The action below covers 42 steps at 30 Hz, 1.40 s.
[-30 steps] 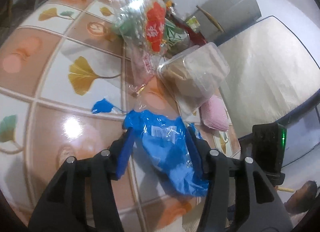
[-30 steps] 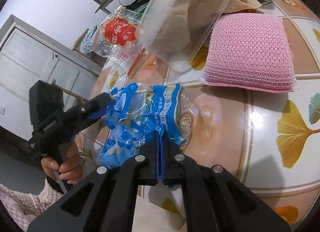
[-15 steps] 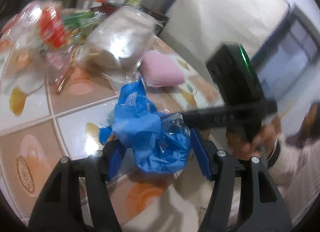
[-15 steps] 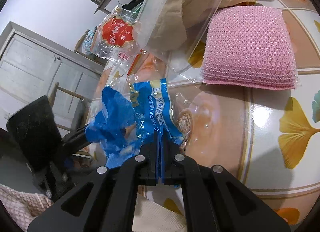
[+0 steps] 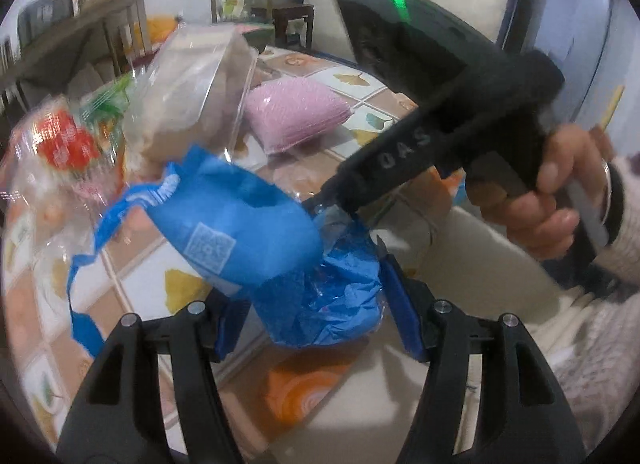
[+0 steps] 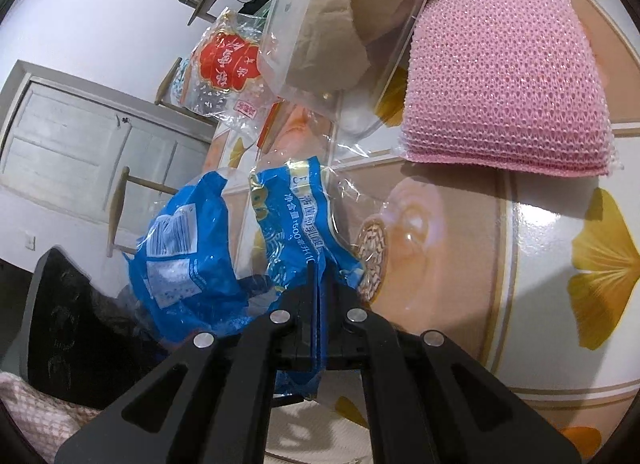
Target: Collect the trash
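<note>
Nearest in the right wrist view, the right gripper (image 6: pixel 318 328) is clenched on the lower edge of the blue wrapper (image 6: pixel 224 264), its fingers pressed flat together over the thin plastic. The wrapper hangs crumpled over the near edge of the table (image 6: pixel 520 232). In the left wrist view the left gripper (image 5: pixel 312 304) stands spread on either side of the same wrapper (image 5: pixel 256 232); the bunched plastic sits between its fingers, but the pads do not look pressed into it, so it reads as released. Just beyond, a pink sponge (image 6: pixel 504 80) lies to the right, with a clear bag of brown paper (image 6: pixel 352 16) and a red-printed packet (image 6: pixel 224 64) farther off. The risk, as I judge it, is the slick wrapper sliding out of the single thin pinch and falling off the table edge, or tearing if the two grippers pull apart. The loose clear film nearby could also be dragged along.
</note>
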Motion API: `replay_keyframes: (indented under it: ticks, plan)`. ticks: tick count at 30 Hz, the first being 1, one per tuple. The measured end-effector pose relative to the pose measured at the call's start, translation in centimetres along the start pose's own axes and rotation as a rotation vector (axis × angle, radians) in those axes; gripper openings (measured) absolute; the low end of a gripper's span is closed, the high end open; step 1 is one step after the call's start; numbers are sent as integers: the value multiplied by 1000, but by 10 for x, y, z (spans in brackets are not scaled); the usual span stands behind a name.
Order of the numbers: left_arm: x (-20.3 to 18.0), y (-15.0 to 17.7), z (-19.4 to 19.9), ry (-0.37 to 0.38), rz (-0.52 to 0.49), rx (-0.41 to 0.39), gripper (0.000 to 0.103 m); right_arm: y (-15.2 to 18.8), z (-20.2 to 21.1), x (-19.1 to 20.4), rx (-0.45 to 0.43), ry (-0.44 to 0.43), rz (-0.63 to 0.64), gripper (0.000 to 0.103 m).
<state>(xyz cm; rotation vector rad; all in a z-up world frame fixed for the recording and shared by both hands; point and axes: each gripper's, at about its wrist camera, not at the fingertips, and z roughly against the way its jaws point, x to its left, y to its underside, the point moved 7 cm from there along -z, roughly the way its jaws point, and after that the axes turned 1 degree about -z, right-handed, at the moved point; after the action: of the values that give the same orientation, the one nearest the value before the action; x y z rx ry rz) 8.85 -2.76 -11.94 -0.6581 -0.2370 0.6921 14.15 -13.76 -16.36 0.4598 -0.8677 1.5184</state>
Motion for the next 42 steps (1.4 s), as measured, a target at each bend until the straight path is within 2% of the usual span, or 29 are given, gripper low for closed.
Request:
replay_keyframes:
  ticks: [2, 6, 8, 10, 11, 14, 17, 21, 25, 27, 29, 33, 36, 40, 42]
  plan:
    - [-5, 0, 1, -44, -44, 1, 60, -1, 0, -1, 5, -2, -6, 0]
    - [-13, -3, 3, -179, -143, -25, 60, -2, -1, -1, 23, 1, -28, 0]
    - [-14, -4, 6, -235, -173, -47, 53, -1, -1, 0, 33, 13, -18, 0]
    - [-13, -3, 8, -248, -173, -55, 45, -1, -1, 1, 43, 21, -19, 0]
    - [-12, -2, 7, -252, -167, -57, 37, -1, -1, 2, 45, 24, -20, 0]
    - [-4, -2, 6, -244, -137, -61, 21, 0, -1, 3, 46, 25, -30, 0]
    - [7, -2, 5, -203, -74, -68, 13, 2, 0, 0, 40, 20, -52, 0]
    - [6, 2, 6, -189, -54, -59, 9, 5, 8, -3, 21, 28, -63, 0]
    - [12, 4, 4, -191, -13, -55, 7, 5, 36, -2, -52, 80, -19, 13]
    - [17, 4, 4, -185, 30, -56, 7, 0, 52, -6, -94, 105, -22, 33]
    - [22, 5, 3, -180, 76, -54, 7, -11, 73, -13, -160, 135, -26, 40]
    - [29, 7, 2, -172, 145, -49, 6, -38, 104, -22, -273, 184, -58, 65]
    - [32, 10, 4, -167, 194, -45, 6, -55, 108, -32, -305, 238, -81, 68]
    - [37, 14, 5, -160, 255, -37, 6, -71, 94, -49, -287, 289, -135, 68]
    - [37, 14, 6, -161, 263, -35, 6, -76, 85, -49, -279, 327, -120, 68]
